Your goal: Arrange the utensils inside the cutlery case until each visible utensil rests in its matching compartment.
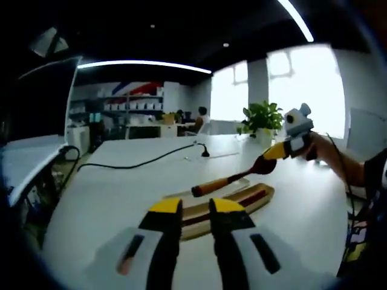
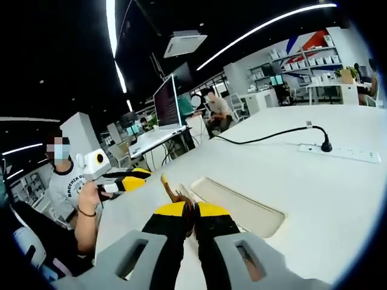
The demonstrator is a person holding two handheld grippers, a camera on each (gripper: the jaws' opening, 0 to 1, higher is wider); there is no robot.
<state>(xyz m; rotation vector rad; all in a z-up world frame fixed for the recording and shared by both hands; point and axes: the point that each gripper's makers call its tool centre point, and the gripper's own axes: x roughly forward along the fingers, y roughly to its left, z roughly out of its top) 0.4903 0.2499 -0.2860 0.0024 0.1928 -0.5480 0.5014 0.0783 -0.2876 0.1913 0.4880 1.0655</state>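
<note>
Wooden spoon (image 1: 233, 178) in right gripper's (image 2: 193, 212) pinch above case (image 1: 224, 205) (left gripper (image 1: 196, 208) agape).

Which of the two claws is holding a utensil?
The right claw, shut on the wooden utensil above the cutlery case; the left claw is open and empty.

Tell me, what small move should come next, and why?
Probably lower the wooden utensil toward the cutlery case. The right hand-held gripper is shut on one end, holding the utensil just above the case, not yet in a compartment.
</note>
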